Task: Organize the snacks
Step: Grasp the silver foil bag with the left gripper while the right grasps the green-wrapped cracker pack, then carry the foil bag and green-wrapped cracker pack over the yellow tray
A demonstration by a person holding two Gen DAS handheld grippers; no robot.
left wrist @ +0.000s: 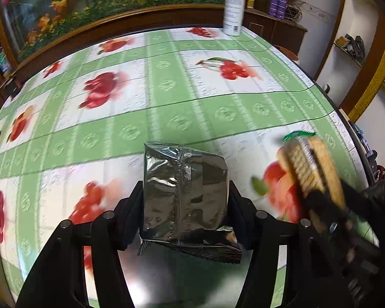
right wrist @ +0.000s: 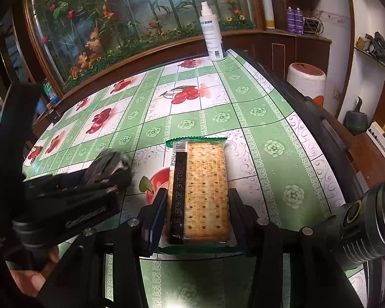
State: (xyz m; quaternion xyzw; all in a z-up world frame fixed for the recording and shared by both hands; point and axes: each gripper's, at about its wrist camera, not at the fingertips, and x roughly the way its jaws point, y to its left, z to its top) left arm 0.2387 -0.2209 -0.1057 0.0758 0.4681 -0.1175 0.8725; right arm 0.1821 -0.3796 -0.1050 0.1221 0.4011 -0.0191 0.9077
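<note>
My left gripper (left wrist: 186,192) is shut on a silver foil snack bag (left wrist: 184,192) and holds it above the table. In the right wrist view the same bag (right wrist: 110,165) shows at the left, in the left gripper. My right gripper (right wrist: 197,200) is shut on a clear-wrapped cracker pack (right wrist: 201,190) with green ends and a black date strip. In the left wrist view the cracker pack (left wrist: 310,166) appears blurred at the right, held edge-on by the right gripper.
The table (right wrist: 256,118) has a green and white cloth with fruit prints. A white spray bottle (right wrist: 213,36) stands at its far edge, also in the left wrist view (left wrist: 234,5). A wooden-framed flower panel is behind. A white stool (right wrist: 306,79) stands off the right edge.
</note>
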